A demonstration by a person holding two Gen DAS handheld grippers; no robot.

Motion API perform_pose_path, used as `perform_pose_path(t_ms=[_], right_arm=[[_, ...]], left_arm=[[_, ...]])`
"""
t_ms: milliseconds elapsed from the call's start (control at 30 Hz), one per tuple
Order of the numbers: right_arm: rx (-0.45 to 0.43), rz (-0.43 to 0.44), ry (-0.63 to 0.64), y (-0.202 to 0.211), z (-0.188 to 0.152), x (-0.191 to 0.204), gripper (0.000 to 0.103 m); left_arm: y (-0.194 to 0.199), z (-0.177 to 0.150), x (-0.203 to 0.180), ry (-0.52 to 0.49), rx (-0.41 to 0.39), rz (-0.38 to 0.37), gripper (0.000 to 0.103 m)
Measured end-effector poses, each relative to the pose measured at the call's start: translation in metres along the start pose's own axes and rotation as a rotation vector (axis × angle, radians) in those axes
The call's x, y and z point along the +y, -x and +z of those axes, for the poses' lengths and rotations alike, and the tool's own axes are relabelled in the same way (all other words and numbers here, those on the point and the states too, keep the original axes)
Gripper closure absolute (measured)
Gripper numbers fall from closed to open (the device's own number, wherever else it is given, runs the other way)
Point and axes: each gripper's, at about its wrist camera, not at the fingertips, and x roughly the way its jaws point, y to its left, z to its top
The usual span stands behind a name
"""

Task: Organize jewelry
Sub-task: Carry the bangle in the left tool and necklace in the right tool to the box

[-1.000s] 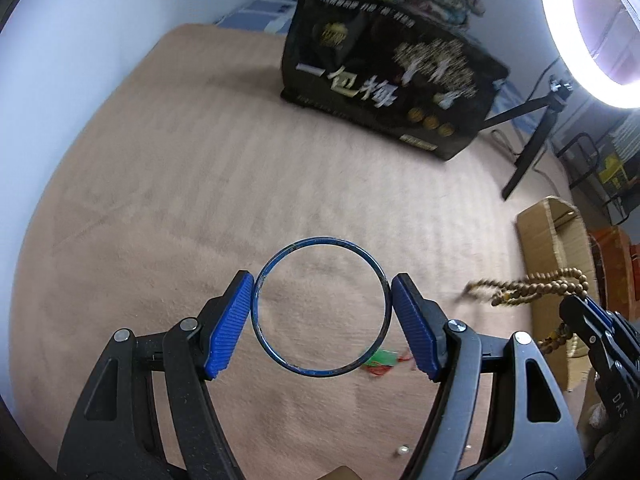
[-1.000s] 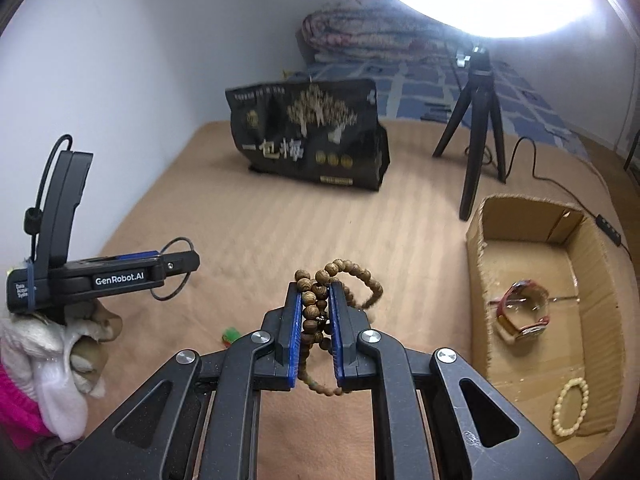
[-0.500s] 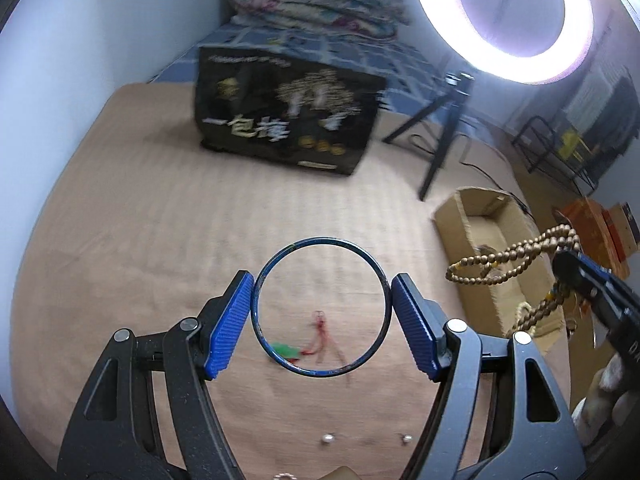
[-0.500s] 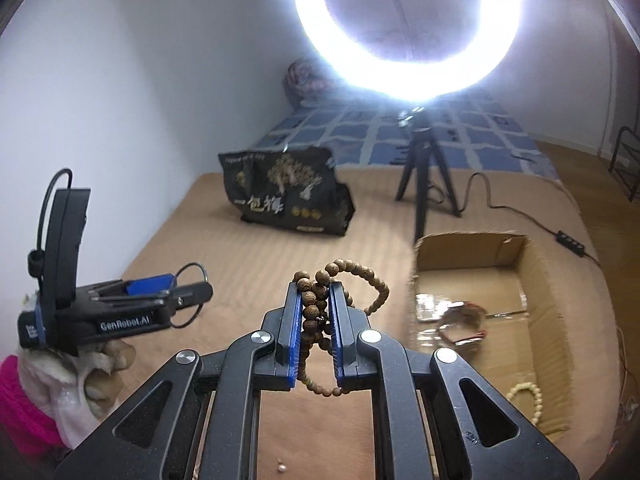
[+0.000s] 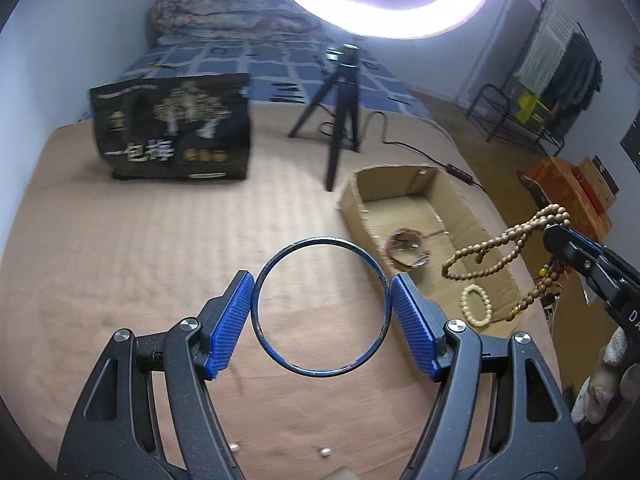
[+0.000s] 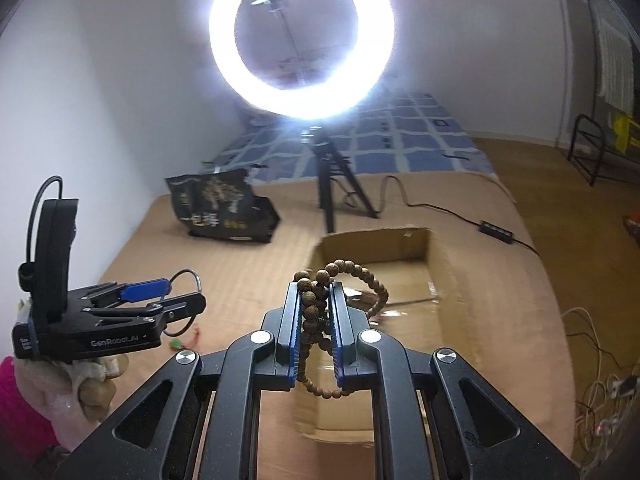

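Two handheld grippers in view, each carrying one piece of jewelry.

Left gripper [image 5: 322, 314]: blue ribbed fingers [image 5: 230, 322] spread wide, pressing on opposite sides of one thin dark-blue metal bangle [image 5: 376, 270], held above the tan ribbed bed cover [image 5: 140, 248]. Bangle is pinched at its left and right edges, its opening facing the camera.

Right gripper [image 6: 316, 330]: fingers nearly together, clamped on one long strand of brown wooden beads [image 6: 310, 308]. Strand is doubled over; one loop arches out past the fingertips, another hangs below them. In the left wrist view the same strand dangles in two loops over the right-hand end of the open brown cardboard box [image 5: 464, 200].

Box contents, counted: one round reddish piece with a clear face [image 5: 406, 248], kind unclear through blur; one cream-coloured bead bracelet [image 5: 476, 306] lying flat near the box's near end. Two items in all.

On the bed cover near the left gripper's base: two small silvery beads [image 5: 325, 452]. A small red-and-green trinket [image 6: 182, 342] shows beneath the left gripper in the right wrist view.

Surroundings: one black printed bag with gold lettering [image 5: 172, 128] standing at the far side, one black tripod [image 5: 340, 120] carrying one lit white ring light [image 6: 302, 38], one folded floral quilt [image 5: 224, 16] on a blue checked sheet [image 5: 280, 68].
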Motion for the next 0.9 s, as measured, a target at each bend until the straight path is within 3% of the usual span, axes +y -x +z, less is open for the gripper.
perform_pose_path(t_ms=[433, 900], right_arm=[[0.027, -0.046, -0.119, -0.006, -0.006, -0.064, 0.092], [0.068, -0.047, -0.162, -0.028, -0.007, -0.079, 0.091]], left_arm=[[-0.041, -0.006, -0.071, -0.079, 0.046, -0.060, 0.030], [-0.056, -0.028, -0.105, -0.119, 0.083, -0.083, 0.030]])
